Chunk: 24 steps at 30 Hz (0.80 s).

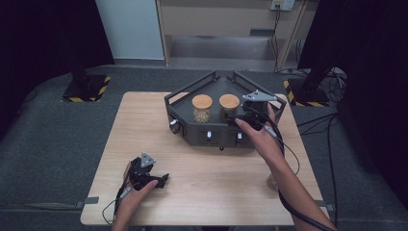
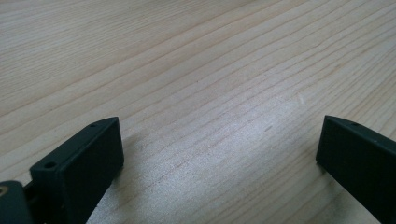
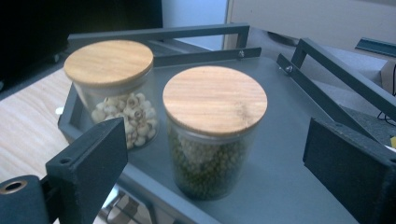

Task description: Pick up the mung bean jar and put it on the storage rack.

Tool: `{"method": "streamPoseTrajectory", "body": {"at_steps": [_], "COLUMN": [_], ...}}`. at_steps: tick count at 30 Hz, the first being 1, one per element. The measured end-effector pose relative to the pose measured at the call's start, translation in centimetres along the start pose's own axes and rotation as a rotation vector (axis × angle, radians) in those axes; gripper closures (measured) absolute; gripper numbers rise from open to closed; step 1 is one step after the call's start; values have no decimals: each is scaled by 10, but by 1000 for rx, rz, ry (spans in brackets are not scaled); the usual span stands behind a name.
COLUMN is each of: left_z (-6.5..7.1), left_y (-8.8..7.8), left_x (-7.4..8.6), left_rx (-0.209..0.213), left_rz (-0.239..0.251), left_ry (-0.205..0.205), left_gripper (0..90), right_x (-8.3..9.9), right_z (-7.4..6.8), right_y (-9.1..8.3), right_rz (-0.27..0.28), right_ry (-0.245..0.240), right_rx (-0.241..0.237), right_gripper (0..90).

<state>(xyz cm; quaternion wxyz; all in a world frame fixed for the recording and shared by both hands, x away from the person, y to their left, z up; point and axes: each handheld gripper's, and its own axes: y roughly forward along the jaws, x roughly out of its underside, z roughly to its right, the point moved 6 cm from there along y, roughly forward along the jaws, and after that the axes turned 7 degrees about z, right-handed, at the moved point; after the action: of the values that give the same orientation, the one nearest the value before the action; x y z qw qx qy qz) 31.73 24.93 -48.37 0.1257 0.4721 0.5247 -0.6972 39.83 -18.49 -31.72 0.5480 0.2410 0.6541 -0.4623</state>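
- My right gripper (image 3: 215, 154) has matt black jaws; a grey three-cornered plate sits on top of it in the high view.
- My left gripper (image 2: 219, 154) has the same black jaws and grey plate.
- The nearer jar (image 3: 212, 135) is clear glass with dark olive-green contents and a pale wooden lid with fine straight grain.
- The farther jar (image 3: 114, 93) is clear glass with cream-white, ring-shaped pieces and a matching light wooden lid.
- The rack (image 3: 280, 177) is dark grey, with dark grey rails and small white knobs on its front.
- The table (image 2: 196, 70) is light wood with long parallel grain lines.
- The floor (image 1: 53, 139) is dark grey carpet; the stand bases carry yellow-and-black hazard stripes.
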Motion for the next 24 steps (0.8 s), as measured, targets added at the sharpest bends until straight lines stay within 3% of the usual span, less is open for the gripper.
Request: {"method": "streamPoseTrajectory", "body": {"at_steps": [24], "left_z": [0], "left_y": [0], "left_x": [0], "left_rx": [0], "left_rz": [0], "left_ry": [0], "left_gripper": [0], "right_x": [10], "right_z": [10], "right_y": [-39], "right_rz": [-4], "right_ry": [-27], "right_rx": [-53], "right_gripper": [62]}}
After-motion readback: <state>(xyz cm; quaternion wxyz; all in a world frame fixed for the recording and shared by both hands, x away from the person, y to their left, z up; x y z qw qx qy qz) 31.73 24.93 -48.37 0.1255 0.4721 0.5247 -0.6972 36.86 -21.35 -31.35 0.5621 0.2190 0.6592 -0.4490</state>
